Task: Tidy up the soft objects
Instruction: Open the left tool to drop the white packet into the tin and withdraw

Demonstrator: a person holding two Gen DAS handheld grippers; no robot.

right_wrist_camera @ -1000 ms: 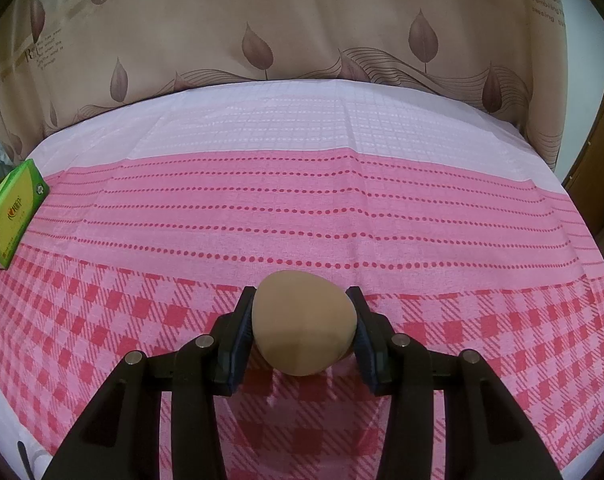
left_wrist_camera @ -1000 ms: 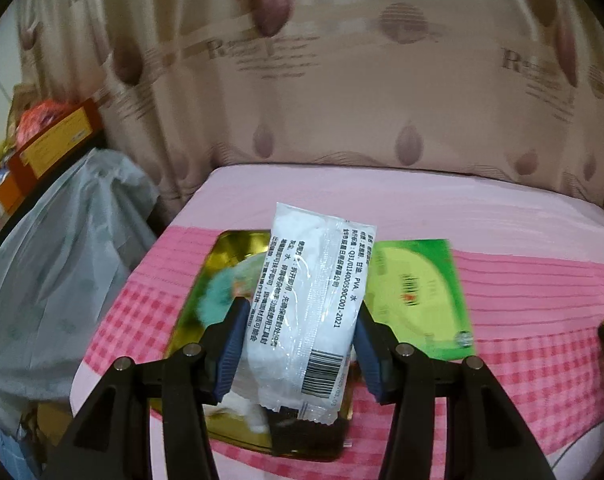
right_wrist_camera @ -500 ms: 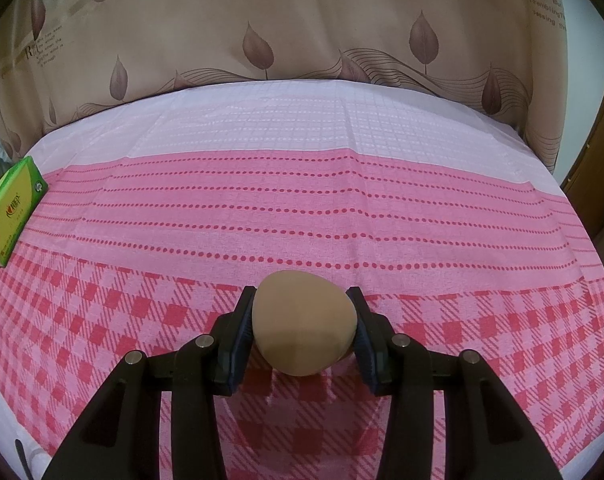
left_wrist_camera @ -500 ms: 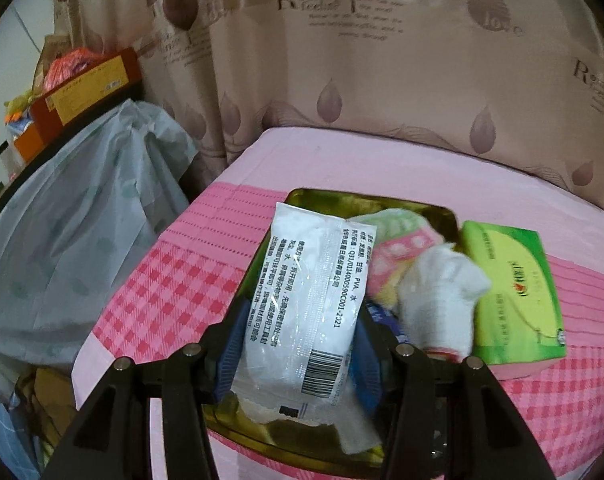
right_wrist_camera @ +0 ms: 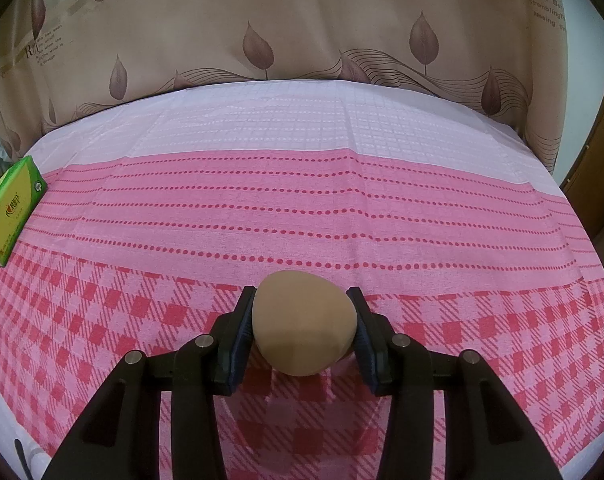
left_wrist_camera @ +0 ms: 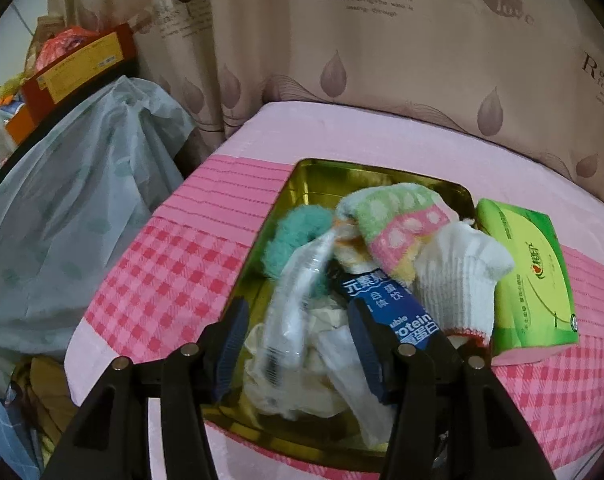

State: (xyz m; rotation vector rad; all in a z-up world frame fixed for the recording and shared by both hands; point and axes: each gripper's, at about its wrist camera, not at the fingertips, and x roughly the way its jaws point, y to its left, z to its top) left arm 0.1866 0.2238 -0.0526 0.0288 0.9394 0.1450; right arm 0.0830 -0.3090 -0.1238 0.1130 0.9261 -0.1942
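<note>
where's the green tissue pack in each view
Left wrist view: the green tissue pack lies at the right, on the pink cloth, right beside the right wall of the gold tin.
Right wrist view: the same pack sits at the far left edge, on the pink cloth.
Shared landmark: the beige leaf-print curtain behind the table, also seen at.

A beige curtain (left_wrist_camera: 381, 60) printed with brown leaves and lettering hangs behind a pink checked tablecloth (right_wrist_camera: 302, 208). To the curtain's left, a pale grey-green plastic bag (left_wrist_camera: 74, 208) slumps beside the cloth's edge. Above the bag — further left of the curtain — sits an orange and yellow box (left_wrist_camera: 74, 64), with blurred clutter around it.
</note>
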